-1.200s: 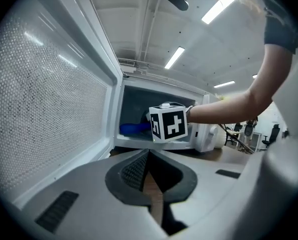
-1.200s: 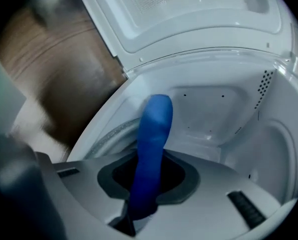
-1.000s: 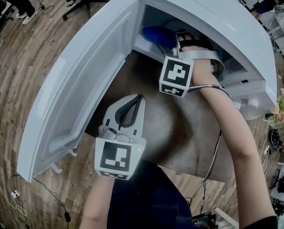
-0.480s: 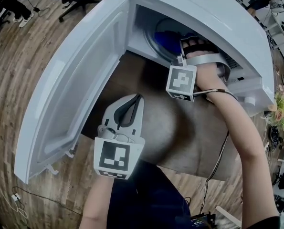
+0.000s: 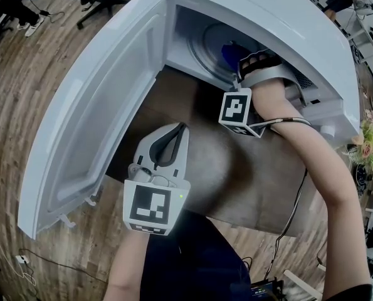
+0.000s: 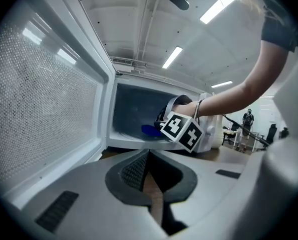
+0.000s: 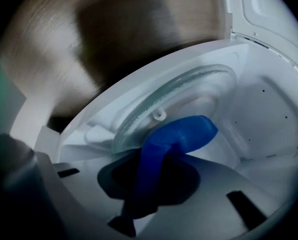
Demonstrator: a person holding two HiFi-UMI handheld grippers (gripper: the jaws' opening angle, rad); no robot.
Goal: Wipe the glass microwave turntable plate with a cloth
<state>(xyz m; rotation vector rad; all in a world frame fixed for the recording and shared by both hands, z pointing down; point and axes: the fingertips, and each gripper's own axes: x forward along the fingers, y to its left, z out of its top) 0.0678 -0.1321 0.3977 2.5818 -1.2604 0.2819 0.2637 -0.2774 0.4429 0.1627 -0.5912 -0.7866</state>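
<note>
**Wiping in progress: cloth on the turntable, inside the microwave**

Holding the blue cloth (image 7: 191, 133) in the right gripper (image 7: 156, 160), jaws clenched on one end of it. The free end folds forward and lies on the glass turntable plate (image 7: 189, 90).

Plate location: seated on the floor of the microwave (image 5: 286, 24) cavity, on its hub, not lifted out. The cloth sits on the plate's near half, toward the cavity mouth. The far half of the glass is bare.

The right gripper is reached well into the cavity. The microwave door (image 5: 92, 118) is swung fully open to the left of the cavity.

The left gripper (image 5: 172, 142) waits outside the microwave, in front of the open door and above the wooden table (image 5: 236, 174). Its jaws are closed together with nothing between them.

Step, as I judge it: the wipe itself, on the near part of the plate. Whether the cloth is pressed flat or only draped I cannot say for sure, as the right gripper view is dim there.

Next move calls for:
- Sweep the cloth round toward the cavity's back wall.
- Keep the pressure light, because the plate may turn or ride off its hub.
- Keep the wrist low under the cavity roof.
</note>
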